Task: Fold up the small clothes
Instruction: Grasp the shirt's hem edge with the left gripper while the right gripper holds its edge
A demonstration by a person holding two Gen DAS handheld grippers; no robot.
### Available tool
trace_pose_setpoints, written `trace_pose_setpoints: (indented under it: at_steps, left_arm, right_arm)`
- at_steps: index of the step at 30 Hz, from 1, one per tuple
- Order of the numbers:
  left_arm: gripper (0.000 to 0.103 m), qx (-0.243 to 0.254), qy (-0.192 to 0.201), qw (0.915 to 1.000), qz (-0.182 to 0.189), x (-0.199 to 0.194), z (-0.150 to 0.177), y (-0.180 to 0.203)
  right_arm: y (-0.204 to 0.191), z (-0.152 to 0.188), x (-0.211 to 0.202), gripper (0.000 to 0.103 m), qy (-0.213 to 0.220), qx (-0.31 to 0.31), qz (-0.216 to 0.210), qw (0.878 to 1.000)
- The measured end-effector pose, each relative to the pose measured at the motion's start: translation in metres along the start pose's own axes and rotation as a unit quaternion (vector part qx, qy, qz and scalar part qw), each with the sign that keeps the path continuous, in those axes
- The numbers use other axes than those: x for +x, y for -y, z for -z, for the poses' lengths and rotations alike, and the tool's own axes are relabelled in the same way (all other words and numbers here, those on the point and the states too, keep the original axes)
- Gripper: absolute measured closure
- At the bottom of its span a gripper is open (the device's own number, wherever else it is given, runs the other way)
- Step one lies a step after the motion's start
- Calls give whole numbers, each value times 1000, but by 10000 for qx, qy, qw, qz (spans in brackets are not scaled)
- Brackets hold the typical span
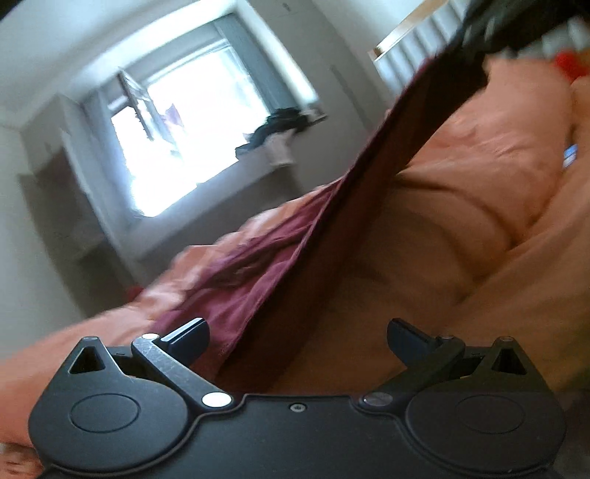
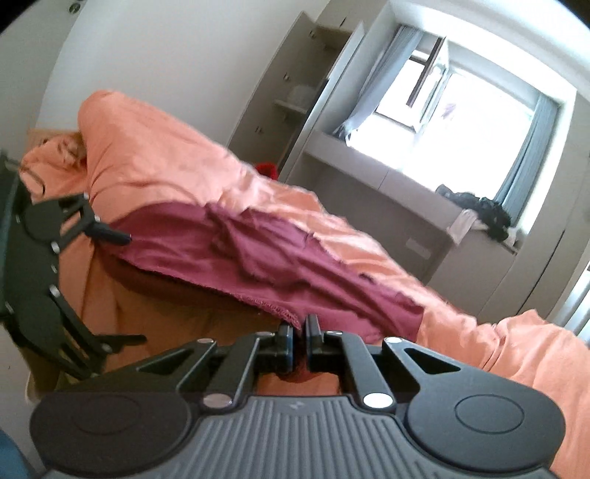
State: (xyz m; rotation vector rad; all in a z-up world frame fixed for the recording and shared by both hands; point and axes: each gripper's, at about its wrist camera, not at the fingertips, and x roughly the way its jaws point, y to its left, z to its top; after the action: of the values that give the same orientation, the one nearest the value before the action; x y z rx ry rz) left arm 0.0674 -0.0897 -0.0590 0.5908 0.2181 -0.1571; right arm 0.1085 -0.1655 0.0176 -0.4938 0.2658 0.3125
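A dark red garment (image 2: 236, 254) lies over the orange bedding (image 2: 177, 158). My right gripper (image 2: 299, 324) is shut on its near hem corner and holds that edge lifted above the bed. In the left wrist view the same garment (image 1: 258, 272) stretches as a taut band from between my open left gripper (image 1: 298, 337) up to the right gripper (image 1: 516, 22) at the top right. The left gripper's fingers stand wide apart on either side of the cloth edge and do not pinch it. In the right wrist view the left gripper (image 2: 127, 285) is open at the garment's far left end.
The bed carries a rumpled orange duvet (image 1: 479, 191). Beyond it a window ledge (image 2: 405, 184) holds a pile of dark clothes (image 2: 479, 213). An open wardrobe (image 2: 295, 95) stands by the wall. A red item (image 2: 267, 169) lies behind the bed.
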Motion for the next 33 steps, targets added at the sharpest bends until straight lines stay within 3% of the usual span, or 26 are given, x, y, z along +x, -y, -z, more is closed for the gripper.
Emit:
trace_pose_setpoints:
  at_steps: [4,8,14,17,21,23,25,28,33]
  left_arm:
    - [3,41,-212,9961,-854,19,4,-9]
    - [4,-100,-436,9896,-1366,27,11,-32]
    - [11,-359,-770,9840,-1564,30,23,-58]
    - [27,-348,-778,9842,-1550,25,25,-62]
    - [65,-254,-772,9862,-1445,21,28,-63]
    - [70,-289,-854,9864,-1373,23,29,-65]
    - [86,-414,-869,9866,-1316,21,32,-68]
    - [89,-403,-650,9873,-1393,14,29,-72]
    - [95,102,-119,9874,-1572,2,24,-70]
  right_arm:
    - [-2,1,-10,97,169,104,70,9998]
    - [-1,2,-13,97,299,152,146,9993]
    - [4,3,-15,97,470,370,319,9977]
    - [10,6,-15,97,482,485,414,9968]
    - [18,14,-13,97,440,699,590,9948]
    - [23,19,-13,97,392,863,633,9935]
    - [27,25,-11,97,324,1003,649,9923]
    - [28,35,-9,98,190,1072,650,9919]
    - [17,44,-7,97,43,886,708,9935]
